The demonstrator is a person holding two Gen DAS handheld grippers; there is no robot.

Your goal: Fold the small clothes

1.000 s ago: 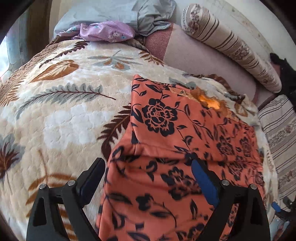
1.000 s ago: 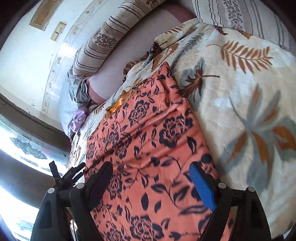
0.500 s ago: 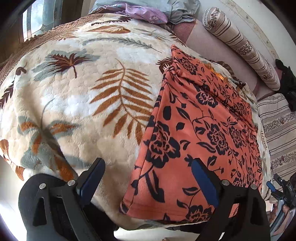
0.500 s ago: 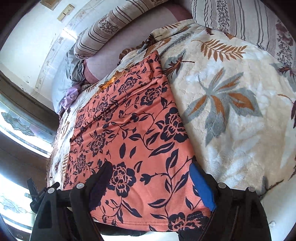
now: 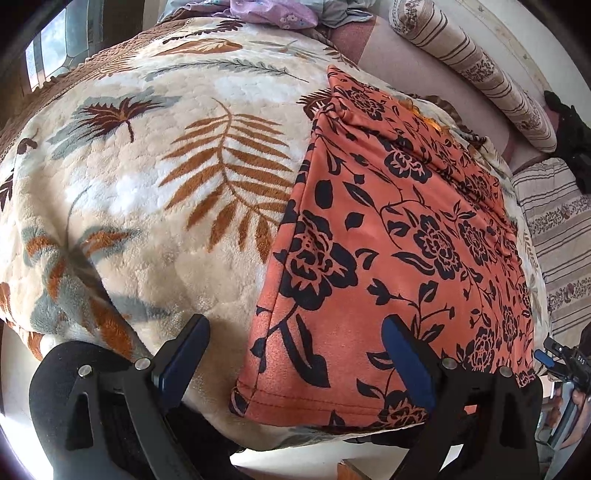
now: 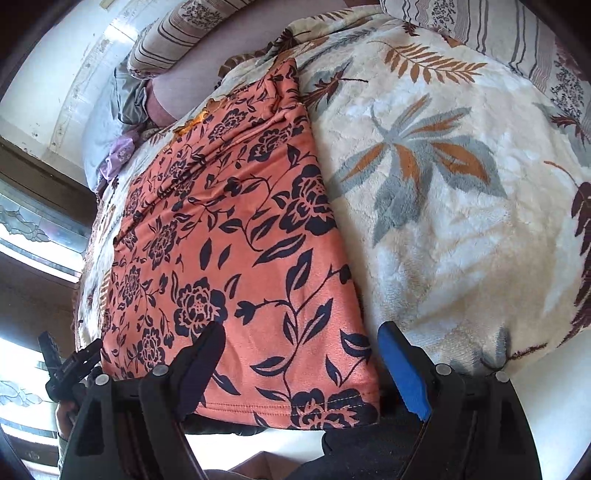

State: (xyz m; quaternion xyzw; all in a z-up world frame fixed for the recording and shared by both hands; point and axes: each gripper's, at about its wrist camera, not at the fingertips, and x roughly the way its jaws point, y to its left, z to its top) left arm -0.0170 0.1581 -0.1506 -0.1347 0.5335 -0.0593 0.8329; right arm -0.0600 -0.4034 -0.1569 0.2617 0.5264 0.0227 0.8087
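Now | you're holding both grippers, left (image 5: 295, 354) and right (image 6: 301, 354), fingers apart, clamping nothing | orange floral garment (image 5: 399, 236) is lying flat on the leaf-print blanket (image 5: 147, 177)

left tongs (image 5: 295, 354) agape, right tongs (image 6: 301, 354) agape

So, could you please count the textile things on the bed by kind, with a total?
Orange floral garment: 1
Leaf-pattern fleece blanket: 1
Striped bolster pillow: 1
Lilac floral cloth: 1
Grey crumpled cloth: 1
Striped sheet: 1
Total: 6
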